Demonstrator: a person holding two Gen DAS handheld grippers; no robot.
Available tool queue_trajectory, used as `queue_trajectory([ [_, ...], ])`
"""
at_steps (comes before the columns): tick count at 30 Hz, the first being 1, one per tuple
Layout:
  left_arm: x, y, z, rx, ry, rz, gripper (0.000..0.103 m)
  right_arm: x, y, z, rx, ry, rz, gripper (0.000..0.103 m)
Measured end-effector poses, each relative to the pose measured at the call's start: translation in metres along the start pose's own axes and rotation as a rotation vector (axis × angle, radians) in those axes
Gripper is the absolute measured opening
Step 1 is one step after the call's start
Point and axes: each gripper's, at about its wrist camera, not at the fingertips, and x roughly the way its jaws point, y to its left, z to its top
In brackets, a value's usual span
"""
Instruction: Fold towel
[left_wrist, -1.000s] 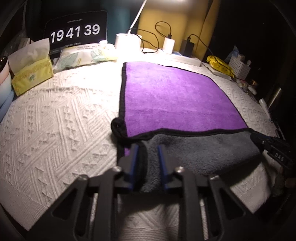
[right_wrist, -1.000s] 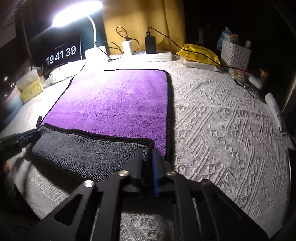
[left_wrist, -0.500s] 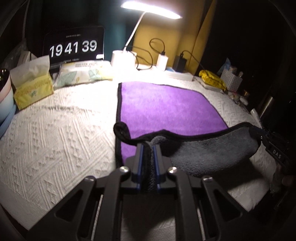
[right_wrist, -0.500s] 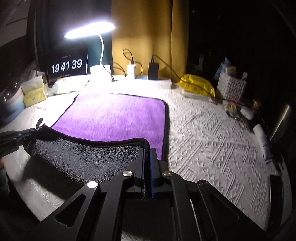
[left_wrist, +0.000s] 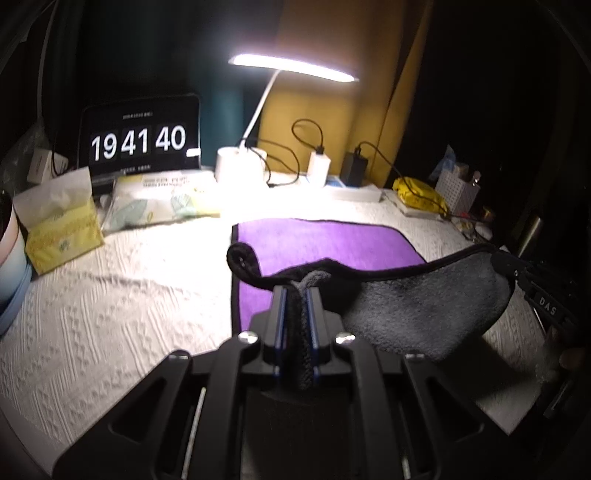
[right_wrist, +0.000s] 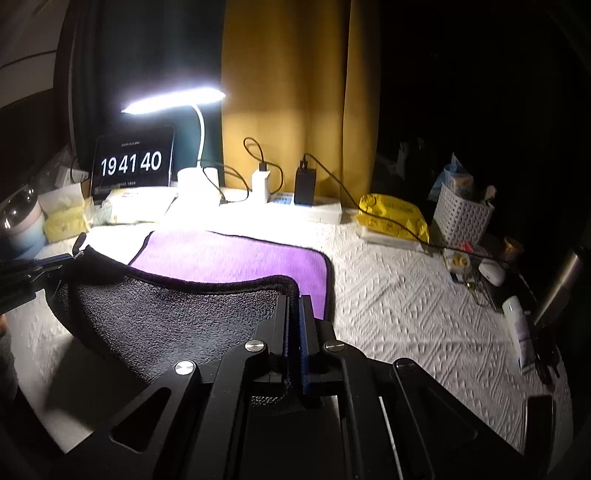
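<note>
Both grippers pinching towel corners.
Left gripper (left_wrist: 296, 295) and right gripper (right_wrist: 294, 301) clamp the towel (right_wrist: 229, 258)'s near edge, raised off the white bedspread (right_wrist: 406, 310), grey underside showing.

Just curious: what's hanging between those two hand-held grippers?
The towel, its lifted near edge sagging between the left hand-held gripper and the right hand-held gripper, in both views.

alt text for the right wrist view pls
The right gripper is shut on the near right corner of the towel, lifting its grey underside off the white tablecloth; the purple far half lies flat. A lit desk lamp and clock stand behind.
</note>
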Motion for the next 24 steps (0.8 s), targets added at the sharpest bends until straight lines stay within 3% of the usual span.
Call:
queue_trajectory([
  [24,0.043,0.001,0.057,0.06,-0.079,0.055,0.011,0.061,-0.015,0.047,0.02,-0.074,-0.018,0.005],
])
